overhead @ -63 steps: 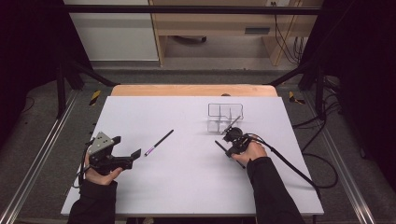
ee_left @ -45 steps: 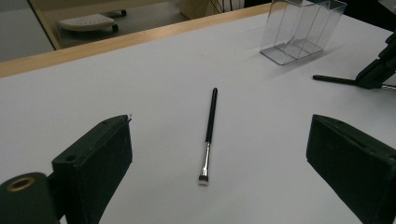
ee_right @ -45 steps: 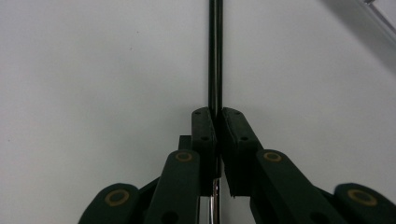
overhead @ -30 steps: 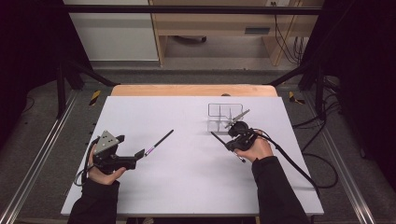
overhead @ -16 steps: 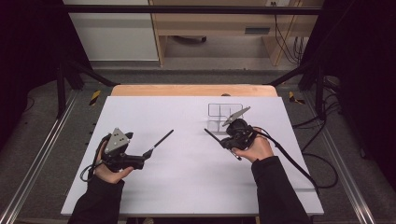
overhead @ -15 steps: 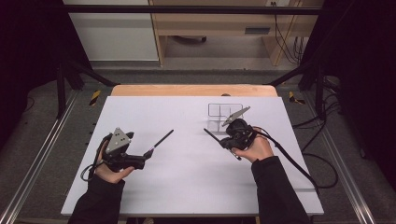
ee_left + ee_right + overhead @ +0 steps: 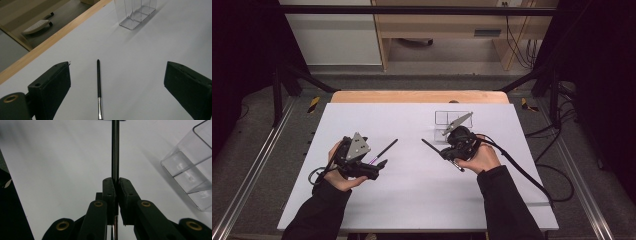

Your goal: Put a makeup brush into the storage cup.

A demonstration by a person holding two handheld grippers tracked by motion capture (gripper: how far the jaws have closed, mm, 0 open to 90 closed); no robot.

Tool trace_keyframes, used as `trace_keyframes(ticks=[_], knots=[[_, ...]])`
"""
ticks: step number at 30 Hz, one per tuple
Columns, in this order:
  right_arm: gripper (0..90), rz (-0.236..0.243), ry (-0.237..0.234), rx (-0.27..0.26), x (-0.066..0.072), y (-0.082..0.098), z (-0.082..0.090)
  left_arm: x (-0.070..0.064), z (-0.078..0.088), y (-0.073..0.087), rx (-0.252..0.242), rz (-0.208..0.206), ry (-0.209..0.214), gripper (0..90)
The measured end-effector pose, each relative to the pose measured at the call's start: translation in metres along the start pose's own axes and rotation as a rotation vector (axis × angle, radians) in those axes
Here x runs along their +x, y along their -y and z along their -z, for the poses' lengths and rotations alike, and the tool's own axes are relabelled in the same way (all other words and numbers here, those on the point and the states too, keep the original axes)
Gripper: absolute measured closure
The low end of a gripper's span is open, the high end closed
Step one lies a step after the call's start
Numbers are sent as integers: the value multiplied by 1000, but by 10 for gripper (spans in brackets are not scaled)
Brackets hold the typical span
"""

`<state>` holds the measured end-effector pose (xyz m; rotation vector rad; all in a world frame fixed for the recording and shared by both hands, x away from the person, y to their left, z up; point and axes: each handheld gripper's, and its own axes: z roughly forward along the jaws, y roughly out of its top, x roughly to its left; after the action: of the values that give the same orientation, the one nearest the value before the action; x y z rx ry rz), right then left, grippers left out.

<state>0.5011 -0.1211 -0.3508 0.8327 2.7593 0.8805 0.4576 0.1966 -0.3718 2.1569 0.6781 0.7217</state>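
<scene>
Your white tabletop has a wooden strip along its far edge. Beyond it you have a wooden bench and, to its left, a white cabinet. On the grey floor near the far corners lie a left yellow-and-black item and a right yellow-and-black item, possibly tools. Black cables loop on the floor to your right.
</scene>
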Motion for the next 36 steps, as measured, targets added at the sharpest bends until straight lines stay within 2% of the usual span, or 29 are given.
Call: trace_keyframes(ticks=[8, 10, 14, 25, 36], knots=[[840, 5, -18, 9, 4, -3, -5, -9, -8, -10, 33, -65, 7, 65], [841, 7, -22, 11, 5, -3, -6, -13, -9, -13, 31, -94, 3, 68], [841, 16, -43, 10, 8, -4, -7, -17, -9, -15, 28, -125, -1, 69], [841, 43, -71, 24, 16, -4, -12, -29, -9, -19, 17, -205, 17, 88], [841, 59, -102, 25, 22, -4, -14, -42, -14, -23, 28, -282, 15, 107]])
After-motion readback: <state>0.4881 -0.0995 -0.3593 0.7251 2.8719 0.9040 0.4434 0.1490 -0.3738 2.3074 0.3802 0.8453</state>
